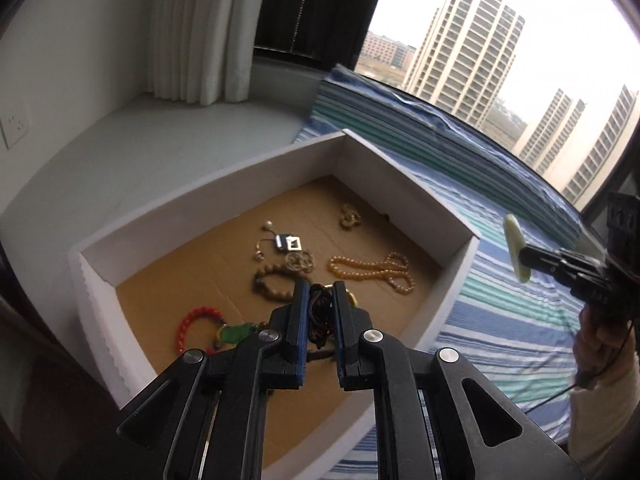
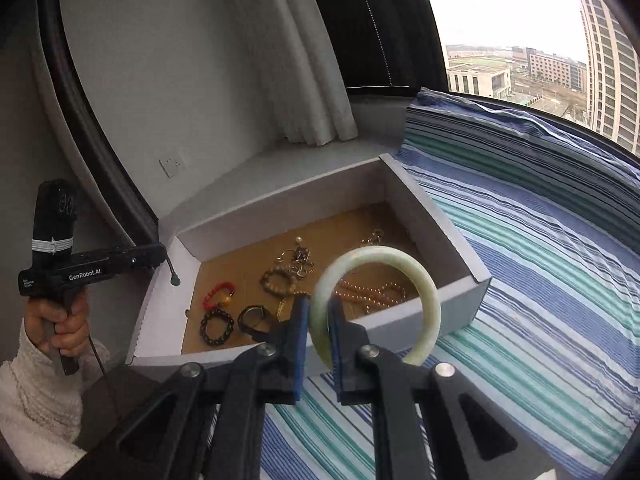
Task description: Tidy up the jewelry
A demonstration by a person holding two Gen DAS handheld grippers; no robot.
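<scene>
Dark corded jewelry [image 1: 320, 312] is pinched between the narrowly parted jaws of the left gripper [image 1: 321, 294], above the near part of the white cardboard box [image 1: 192, 216], where amber beads [image 1: 372, 270] and a red bracelet [image 1: 196, 326] lie. Seen from the right wrist, a smooth pale-green bangle [image 2: 376, 300] is clamped at its left rim by the right gripper [image 2: 319, 312], held over the box's near wall and the striped cloth [image 2: 540, 280].

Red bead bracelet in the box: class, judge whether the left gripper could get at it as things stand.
Probably not yet. The red bead bracelet lies uncovered in the open-topped box, just beside the left gripper, but its jaws are already closed on a dark cord bracelet, which must be released first.
</scene>
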